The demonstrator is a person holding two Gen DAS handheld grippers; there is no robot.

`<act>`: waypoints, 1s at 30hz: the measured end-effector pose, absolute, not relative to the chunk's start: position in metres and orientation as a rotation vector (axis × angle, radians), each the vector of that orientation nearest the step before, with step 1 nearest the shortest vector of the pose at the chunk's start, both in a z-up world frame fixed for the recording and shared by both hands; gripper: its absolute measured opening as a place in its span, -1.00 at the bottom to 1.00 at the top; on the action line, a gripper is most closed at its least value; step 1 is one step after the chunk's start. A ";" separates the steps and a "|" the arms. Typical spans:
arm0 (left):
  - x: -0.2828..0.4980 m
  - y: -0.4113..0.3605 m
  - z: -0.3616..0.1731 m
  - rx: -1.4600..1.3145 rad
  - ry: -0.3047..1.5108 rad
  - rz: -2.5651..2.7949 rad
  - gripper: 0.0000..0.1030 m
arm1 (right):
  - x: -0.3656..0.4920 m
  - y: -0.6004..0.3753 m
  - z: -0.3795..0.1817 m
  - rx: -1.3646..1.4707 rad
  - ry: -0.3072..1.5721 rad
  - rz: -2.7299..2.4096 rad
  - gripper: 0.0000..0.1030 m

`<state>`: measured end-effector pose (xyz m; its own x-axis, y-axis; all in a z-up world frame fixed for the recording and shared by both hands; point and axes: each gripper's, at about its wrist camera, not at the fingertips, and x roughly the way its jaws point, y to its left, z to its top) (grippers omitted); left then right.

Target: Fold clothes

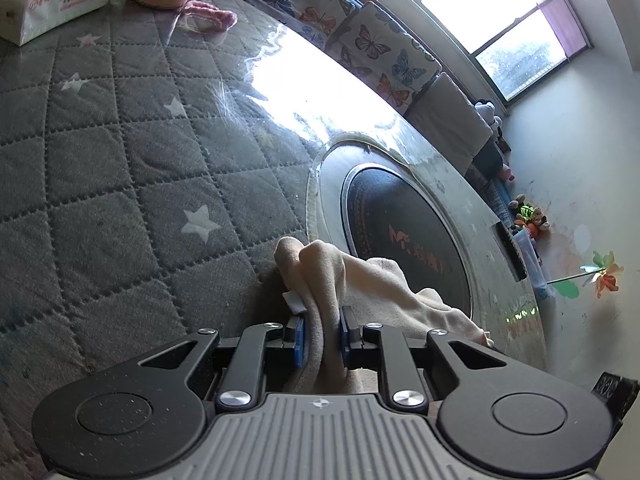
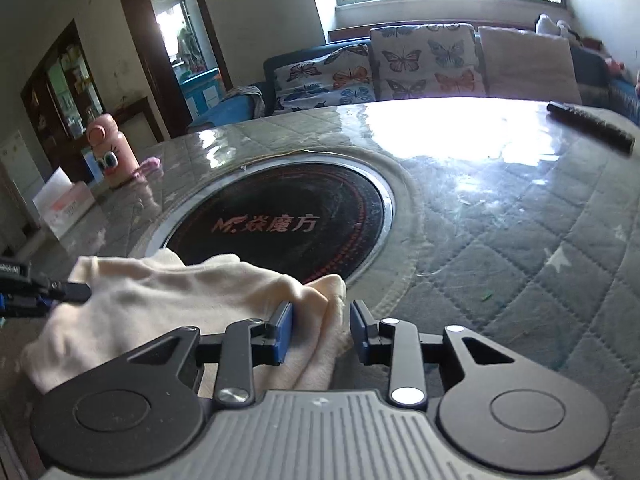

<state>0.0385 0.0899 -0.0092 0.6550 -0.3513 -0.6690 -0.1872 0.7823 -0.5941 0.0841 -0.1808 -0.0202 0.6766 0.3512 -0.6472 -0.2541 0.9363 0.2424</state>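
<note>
Left wrist view: one cream knit garment [image 1: 360, 280] lies bunched at the near rim of the round black cooktop [image 1: 400, 232]. The left gripper [image 1: 323, 336], angled down, pinches a fold.

Right wrist view: the right gripper [image 2: 322, 332] stands parted, pads loose around the garment's corner; the quilted grey table cover [image 2: 520, 240] is open rightward.

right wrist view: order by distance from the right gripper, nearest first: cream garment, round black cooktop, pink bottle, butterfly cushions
1. Cream garment: between the right gripper's open jaws and off to its left.
2. Round black cooktop: just ahead, set in the table's middle.
3. Pink bottle: far left, on the table.
4. Butterfly cushions: beyond the table's far edge, under the window.
</note>
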 end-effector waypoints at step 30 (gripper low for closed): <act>0.008 0.193 0.058 -0.599 0.613 0.078 -0.73 | 0.148 -0.023 0.056 0.044 0.604 0.589 -0.85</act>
<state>0.0080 0.1926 0.0582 0.8208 -0.1036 -0.5617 -0.2412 0.8285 -0.5053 0.1485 -0.0235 0.0556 0.6650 0.5340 -0.5221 -0.5089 0.8357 0.2066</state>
